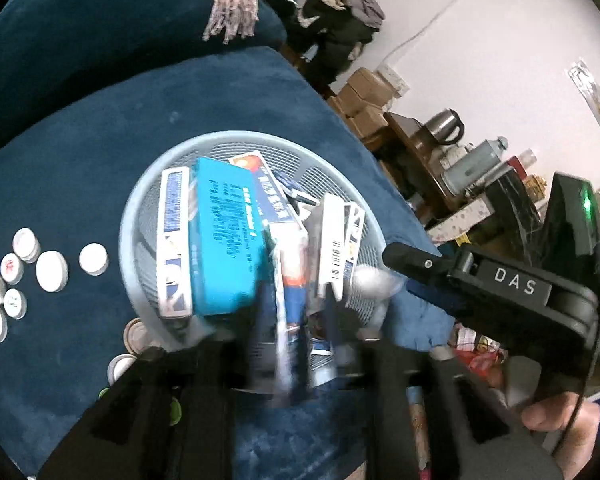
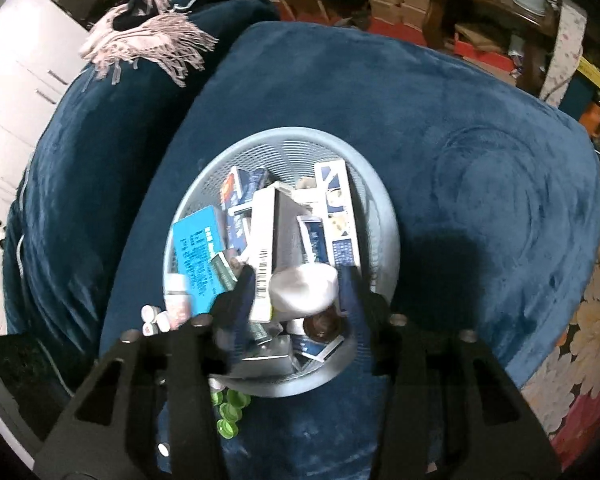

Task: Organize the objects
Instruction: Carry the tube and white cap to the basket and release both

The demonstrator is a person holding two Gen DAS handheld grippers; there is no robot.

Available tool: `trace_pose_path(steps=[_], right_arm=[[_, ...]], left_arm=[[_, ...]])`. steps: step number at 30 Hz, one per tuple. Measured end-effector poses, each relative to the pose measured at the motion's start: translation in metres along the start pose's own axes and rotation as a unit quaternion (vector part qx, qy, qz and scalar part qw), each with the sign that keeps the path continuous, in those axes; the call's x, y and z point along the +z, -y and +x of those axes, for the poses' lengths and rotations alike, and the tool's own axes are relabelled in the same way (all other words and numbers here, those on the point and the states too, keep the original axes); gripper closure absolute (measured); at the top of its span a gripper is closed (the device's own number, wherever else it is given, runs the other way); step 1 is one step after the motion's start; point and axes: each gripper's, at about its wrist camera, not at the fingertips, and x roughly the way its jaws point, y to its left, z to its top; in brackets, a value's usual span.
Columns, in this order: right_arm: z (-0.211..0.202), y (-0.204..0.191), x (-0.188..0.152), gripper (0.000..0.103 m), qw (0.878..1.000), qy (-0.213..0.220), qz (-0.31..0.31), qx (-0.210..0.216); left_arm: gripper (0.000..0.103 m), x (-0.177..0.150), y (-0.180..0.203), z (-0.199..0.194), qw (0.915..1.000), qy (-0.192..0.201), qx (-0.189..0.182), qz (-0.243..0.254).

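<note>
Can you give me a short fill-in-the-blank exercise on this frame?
1. The boxes sit inside a round pale blue ____.
2. The basket rests on a dark ____ plush cover.
3. In the left wrist view, the loose white caps lie to the ____ of the basket.
4. The largest plain-coloured box in the basket is ____.

Missing words: basket; blue; left; turquoise

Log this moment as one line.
left tool: open, over basket | right tool: open, white bottle between jaws | white caps: on blue cloth
</note>
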Motion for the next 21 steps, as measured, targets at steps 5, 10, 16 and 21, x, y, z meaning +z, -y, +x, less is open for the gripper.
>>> trace_pose_path(steps=[5,10,16,21], right_arm=[[-0.007,-0.002,-0.003,0.011,0.999,0.015,-0.014,-0.034],[-0.006,-0.013,-0.006,0.005,0.999,0.021,-0.032,-0.038],[-0.009,-0.047,-0.013,0.003,0.995,0.047,-0.078,-0.03],[0.001,-0.089,-0.025,0.003,0.989,0.049,-0.135,-0.019]], left_arm=[[0.001,0.004,-0.009,-0.023,0.9987,0.036,0.035,-0.006],[0.001,0.004,-0.027,-0.038,0.9969,0.041,0.062,-0.027],[0.001,0.0,-0.058,-0.052,0.9924,0.044,0.105,-0.045],[0.001,-0.003,-0.099,-0.07,0.9845,0.047,0.155,-0.067]])
